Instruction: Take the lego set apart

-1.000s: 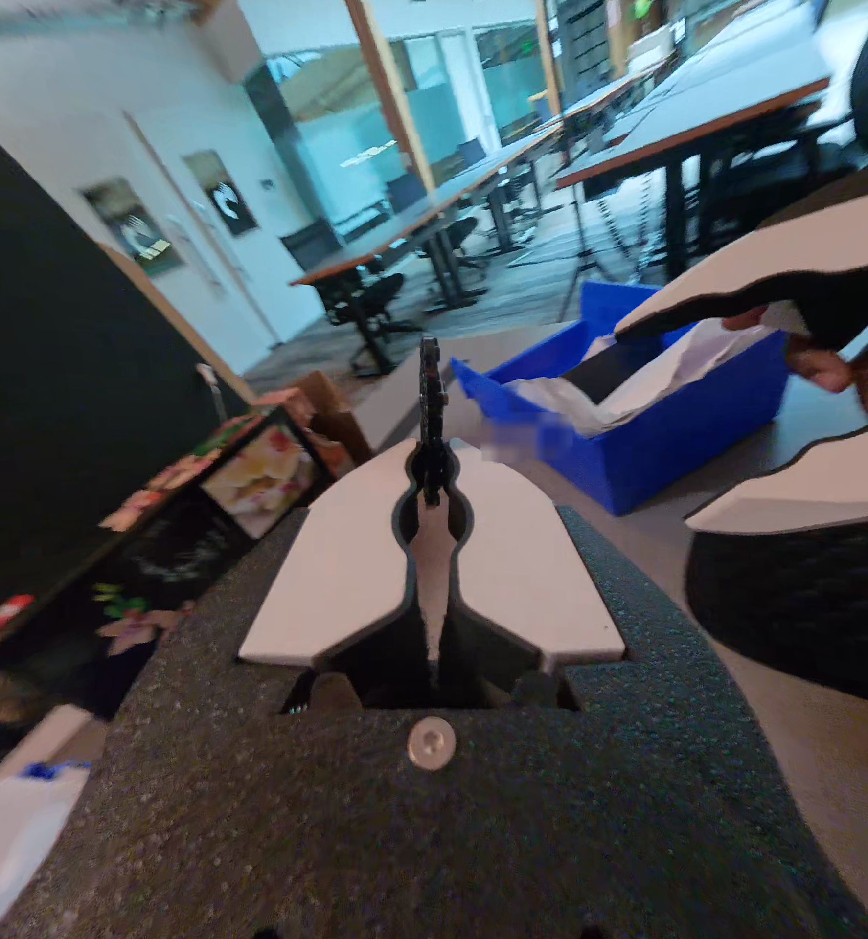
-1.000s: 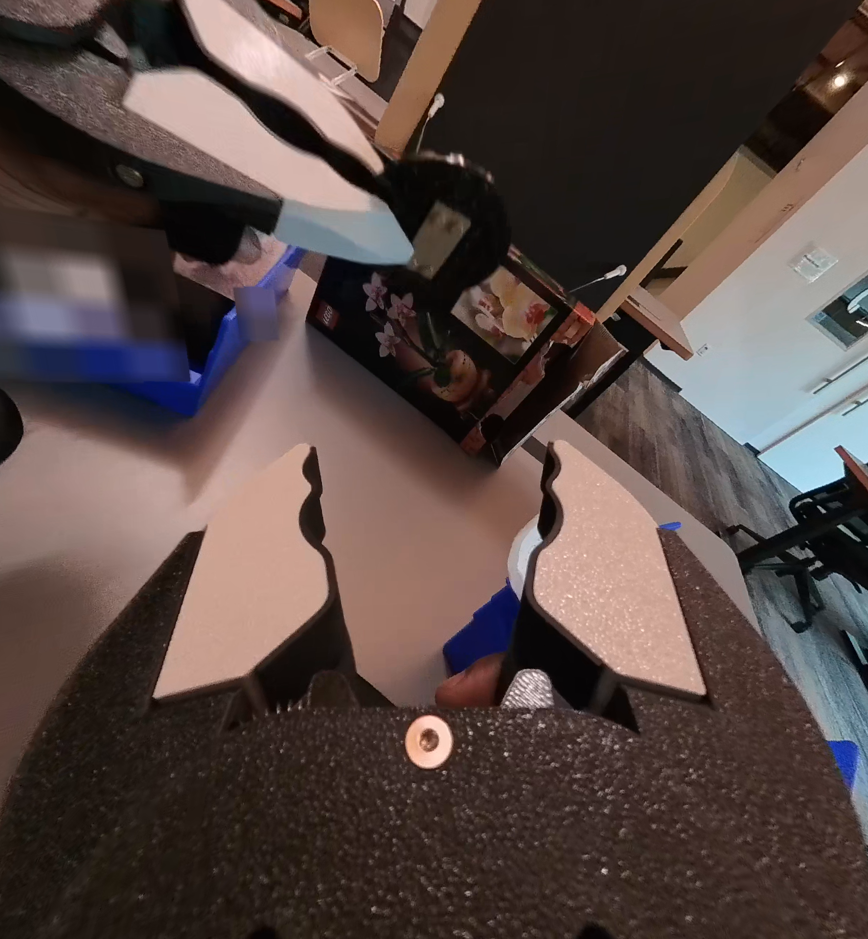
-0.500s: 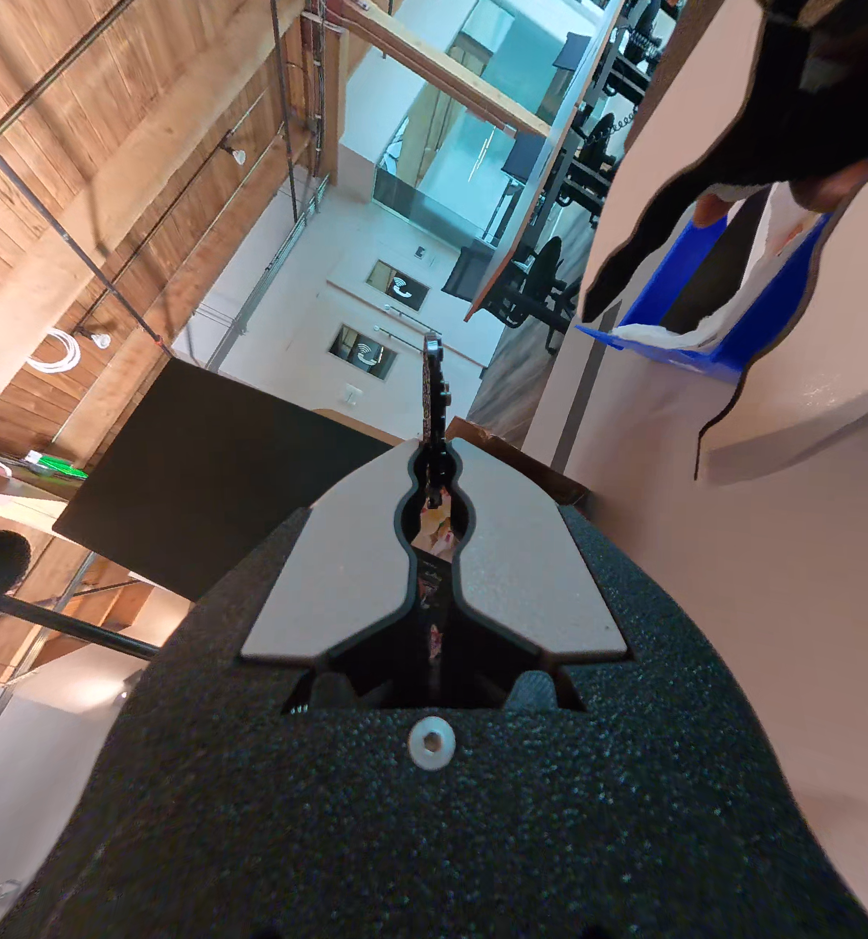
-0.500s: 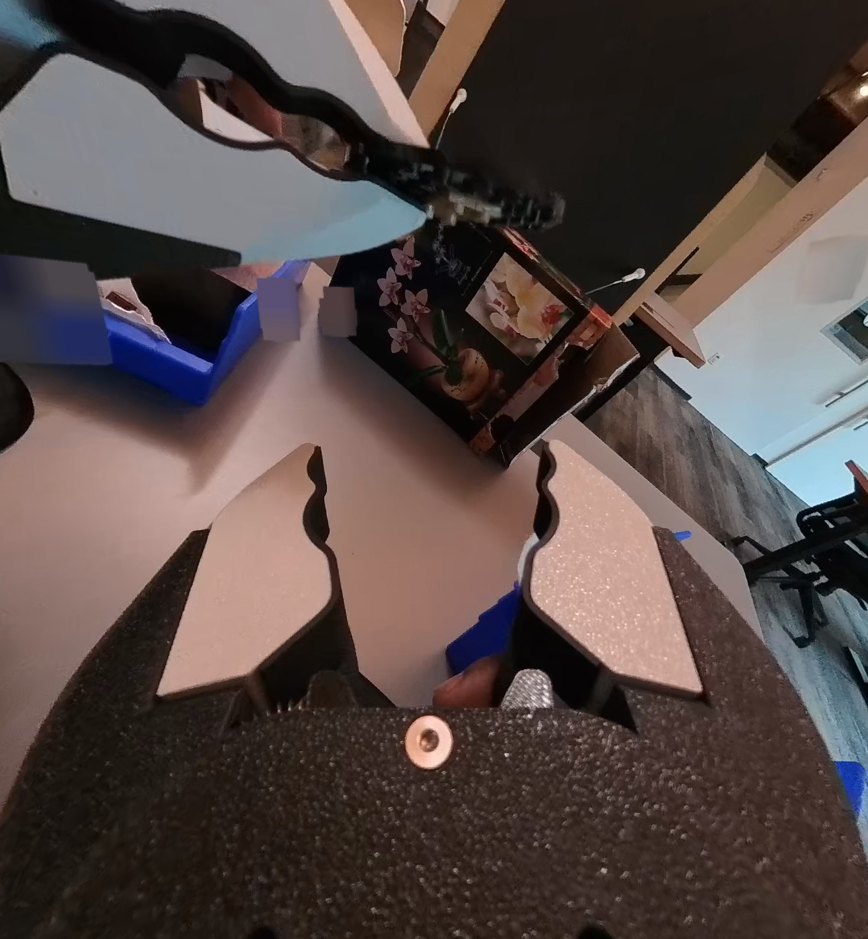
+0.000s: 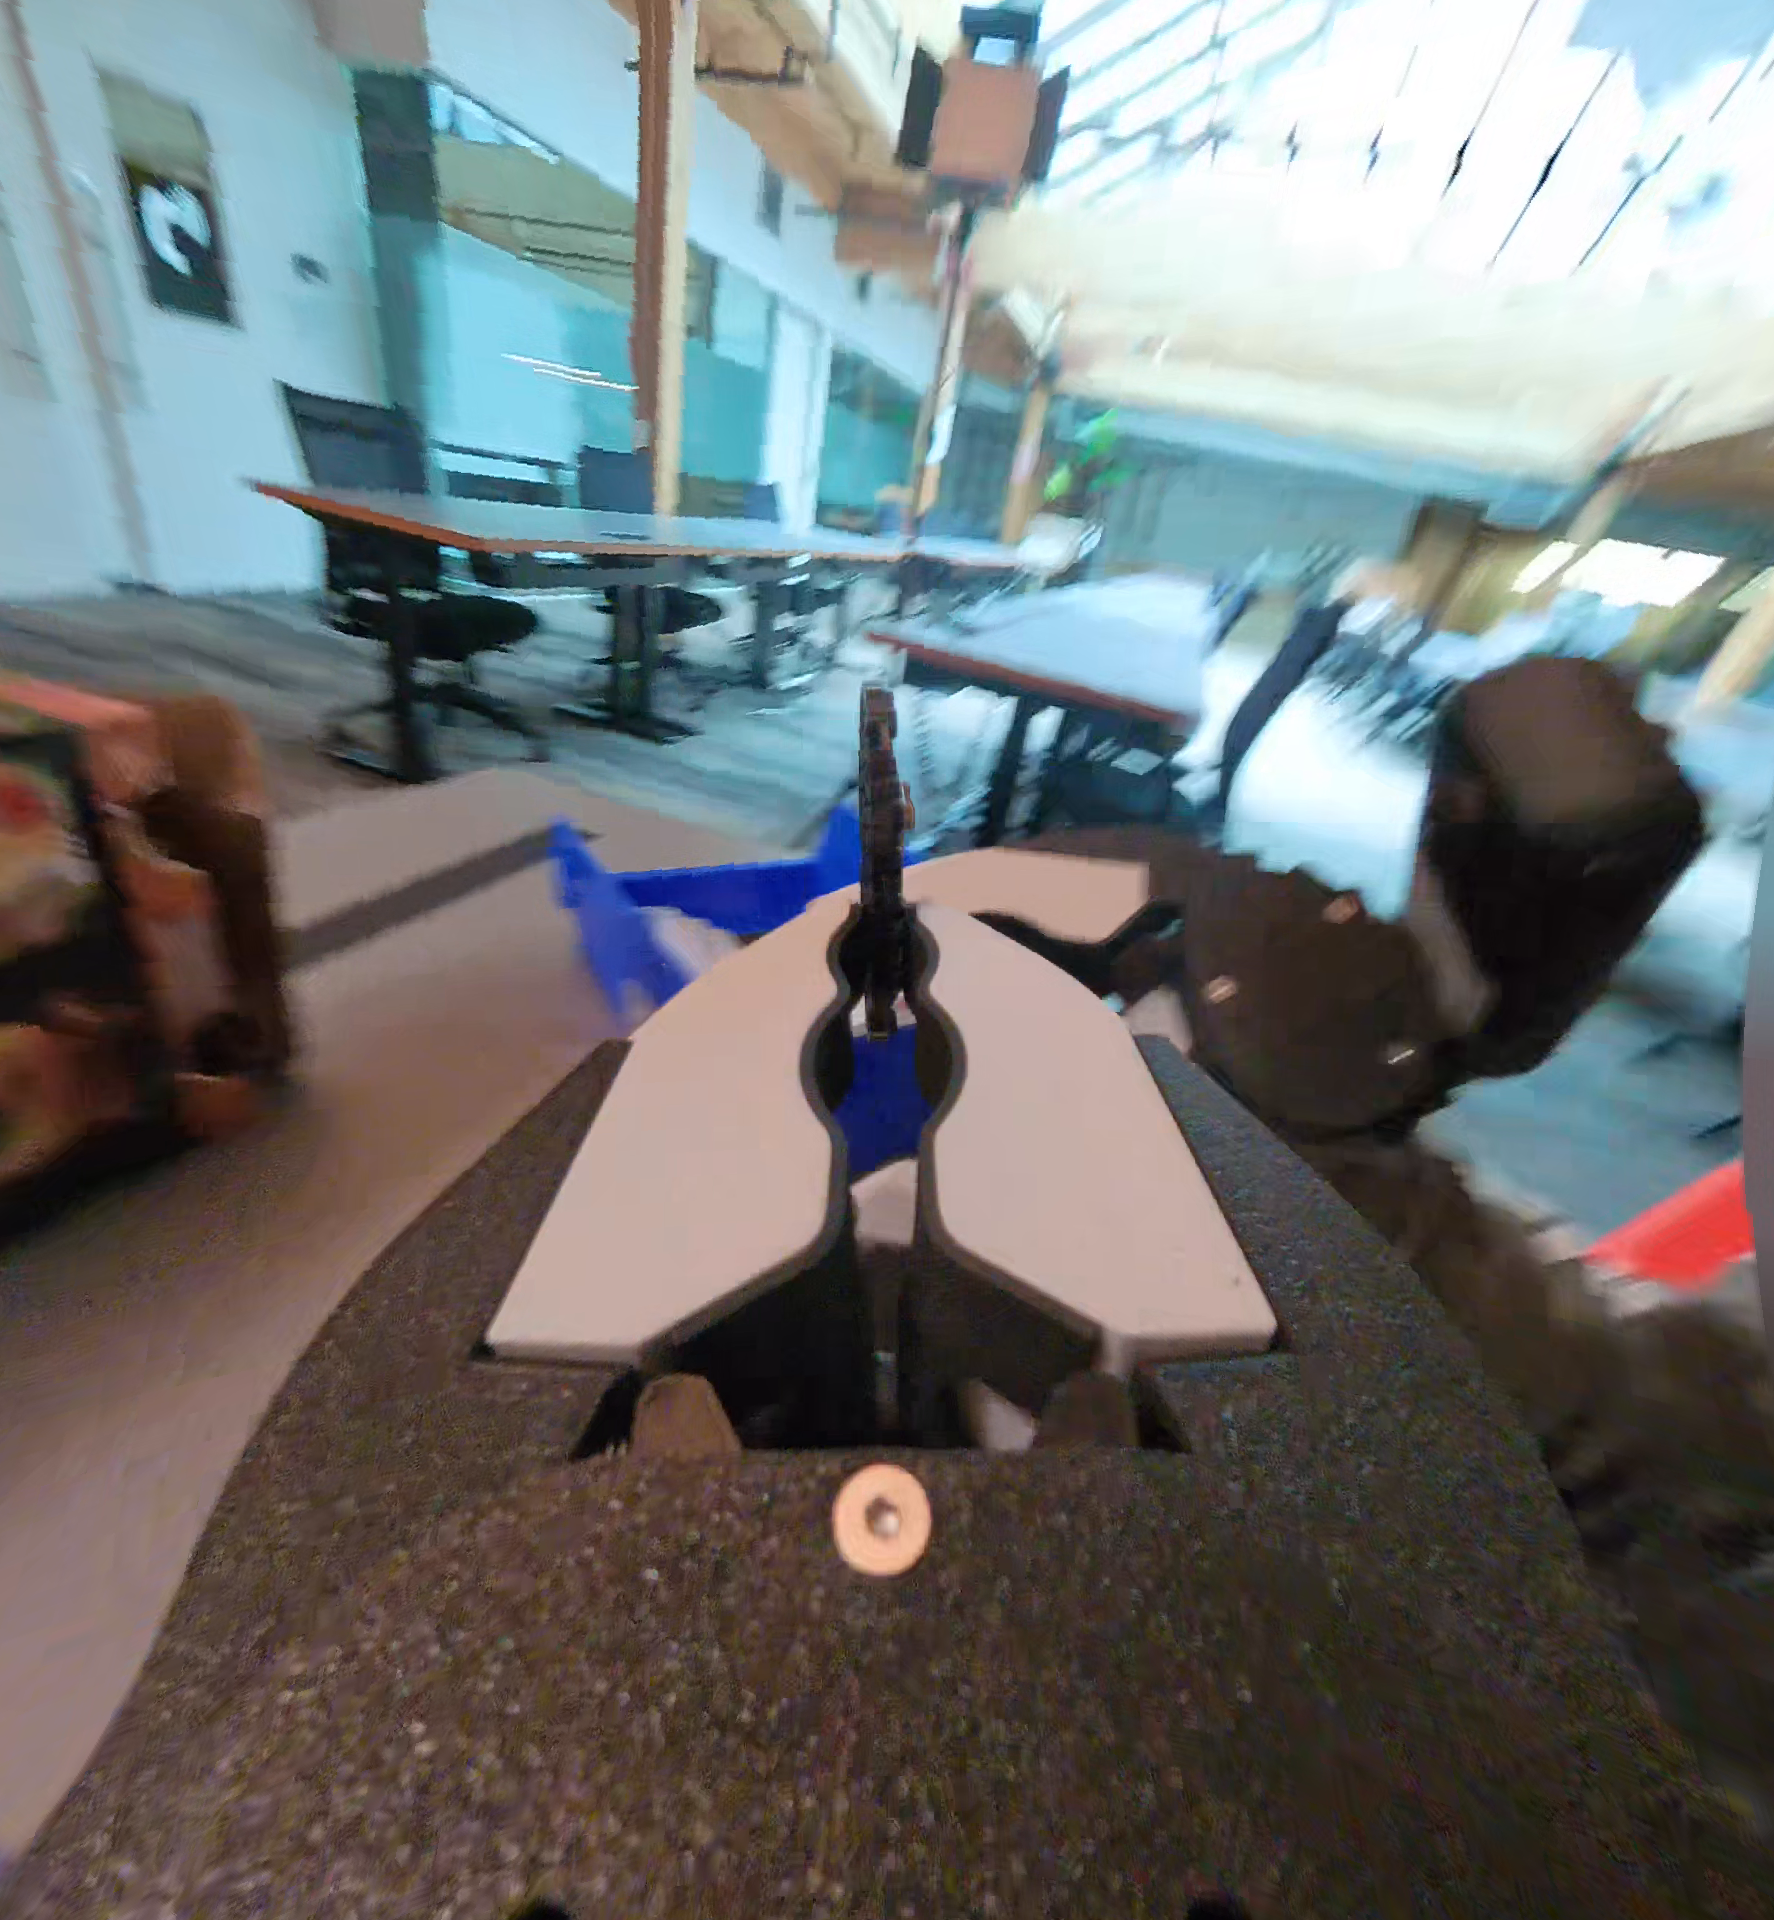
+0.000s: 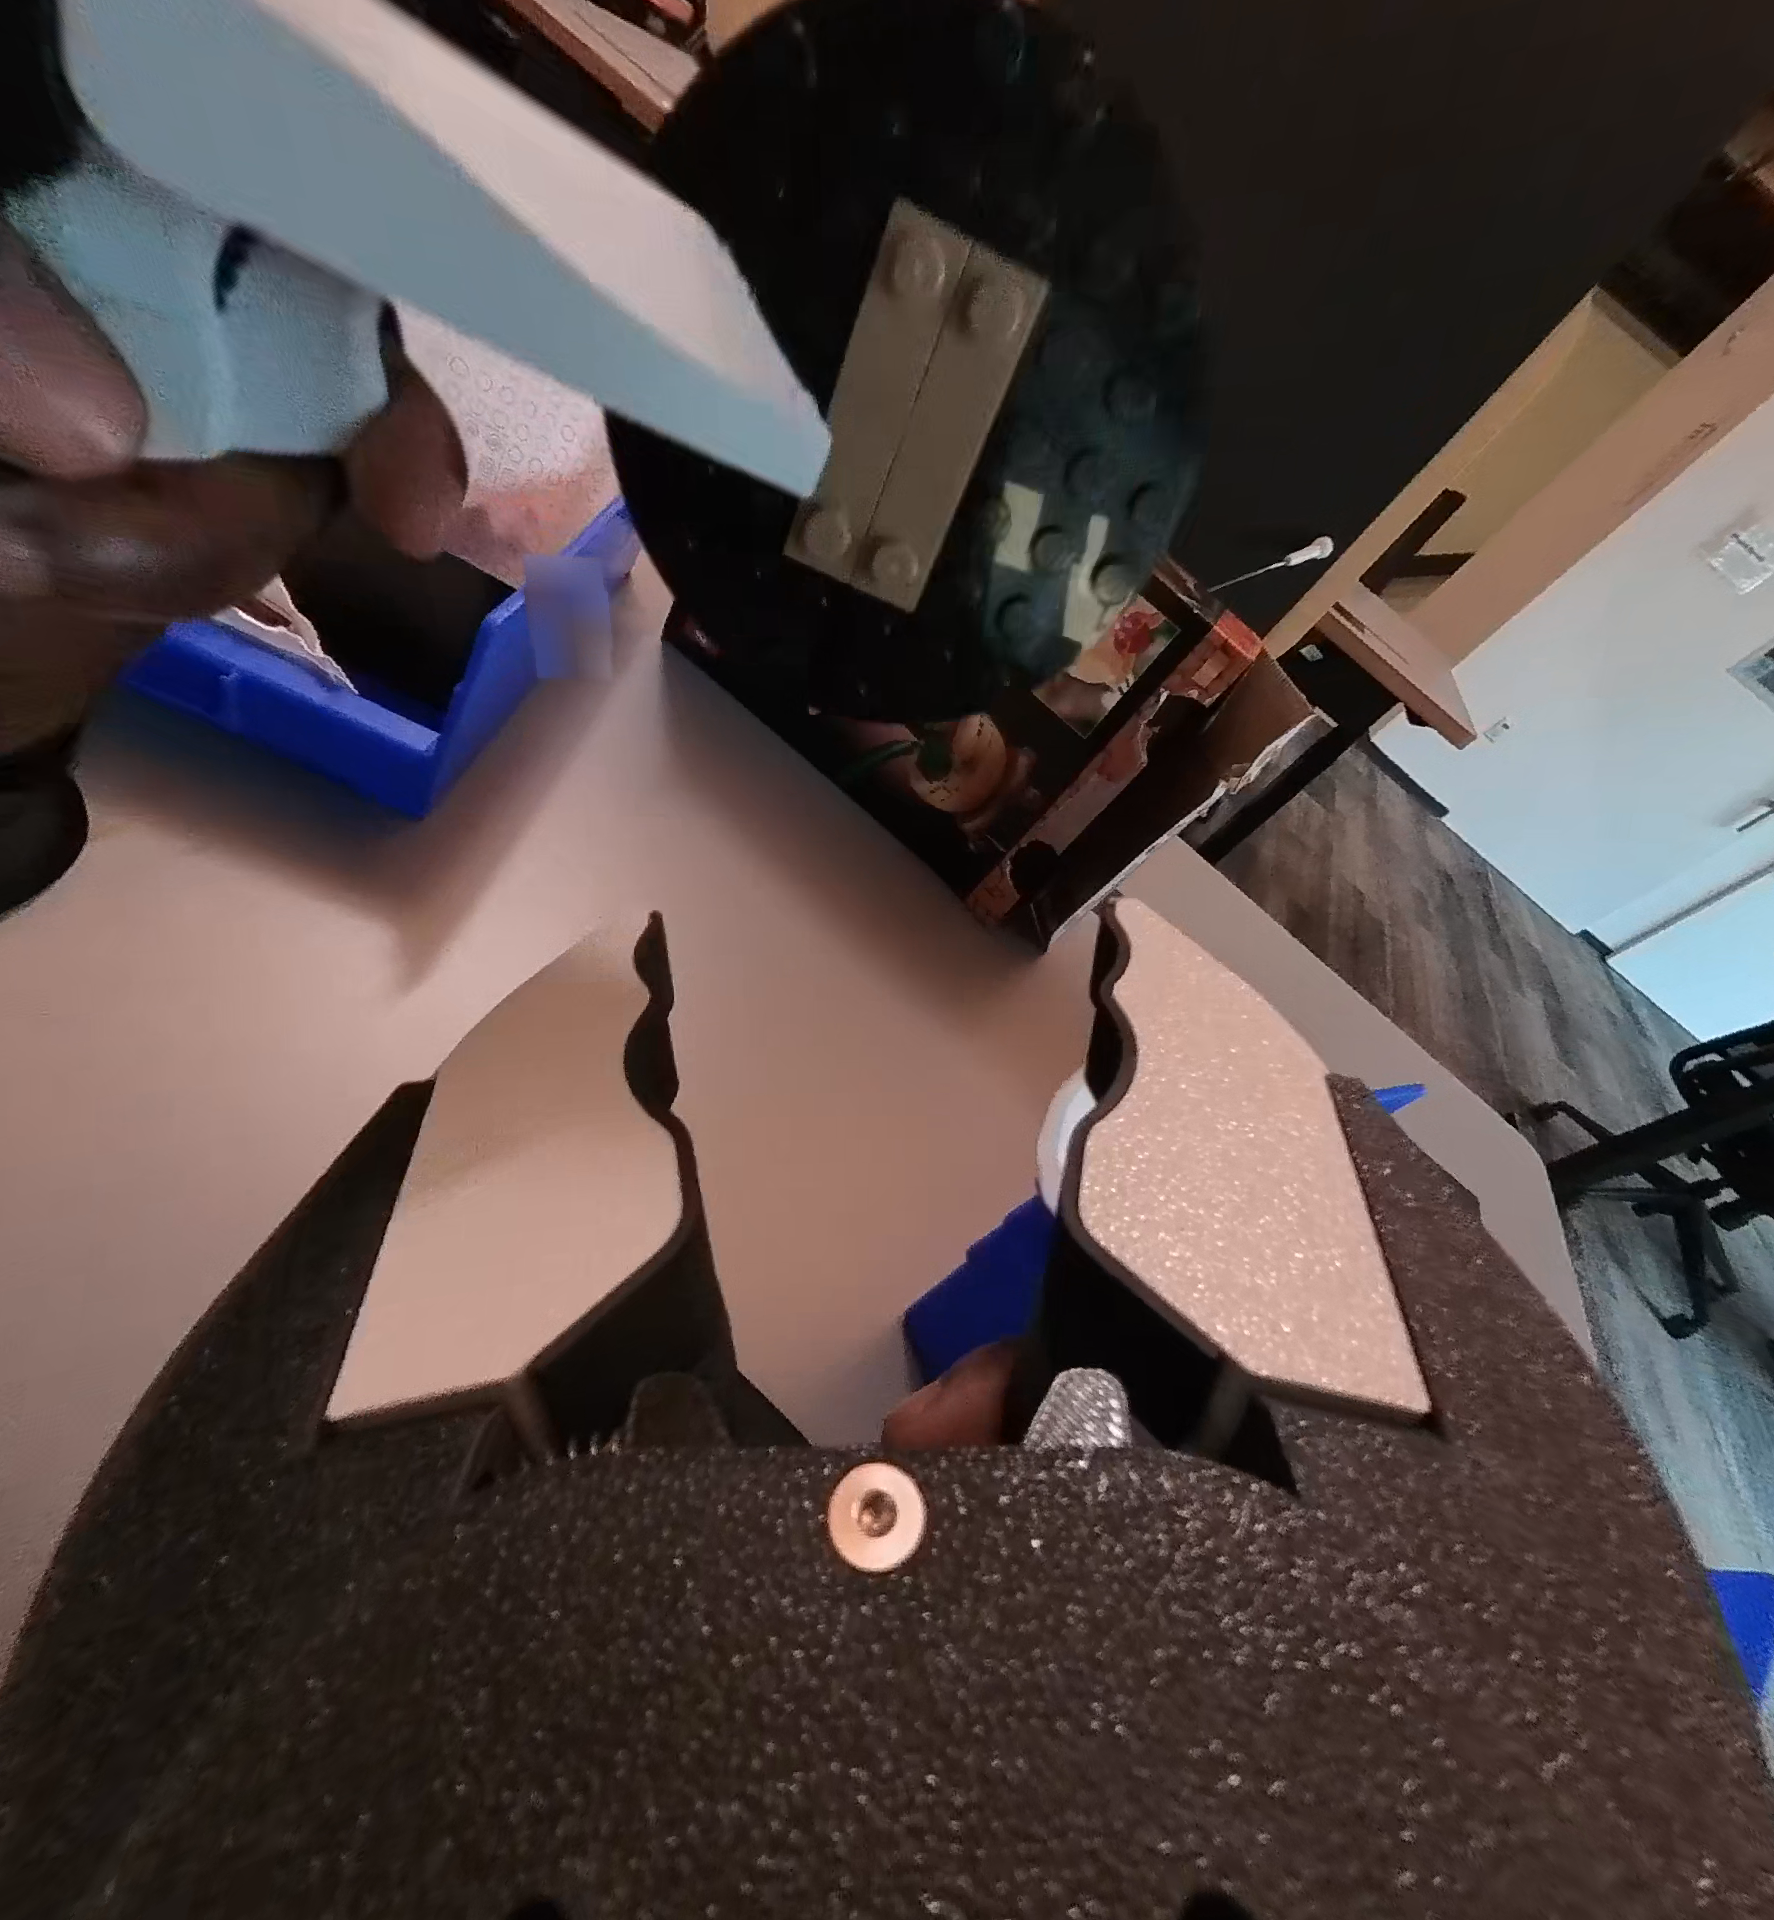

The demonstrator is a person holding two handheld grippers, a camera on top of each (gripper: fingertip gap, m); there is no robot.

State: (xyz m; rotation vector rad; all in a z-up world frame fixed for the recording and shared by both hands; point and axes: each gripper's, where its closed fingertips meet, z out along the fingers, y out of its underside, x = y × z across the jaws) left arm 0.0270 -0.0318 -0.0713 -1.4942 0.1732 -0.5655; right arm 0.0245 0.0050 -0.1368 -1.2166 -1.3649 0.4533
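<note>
My left gripper (image 5: 881,925) is shut on a round black lego plate (image 5: 878,821), held in the air and seen edge-on. In the right wrist view the plate (image 6: 1101,260) shows its studded face at the top, with two grey plates (image 6: 924,416) stuck side by side on it. One finger (image 6: 426,197) of the left gripper covers the plate's left part. My right gripper (image 6: 883,935) is open and empty, below the plate and apart from it, over the table. It also shows blurred in the left wrist view (image 5: 1382,935).
A blue bin (image 6: 363,727) with white paper stands on the grey table (image 6: 239,987); it also shows in the left wrist view (image 5: 654,914). A flower-printed lego box (image 6: 1122,748) stands behind. Another blue bin (image 6: 976,1288) lies under my right gripper. A hand (image 6: 83,436) holds the left gripper. Tip to tip, the grippers are about 7 centimetres apart.
My left gripper has turned and come closer to the right one, so the plate now shows its flat face instead of its edge. The right gripper stays open.
</note>
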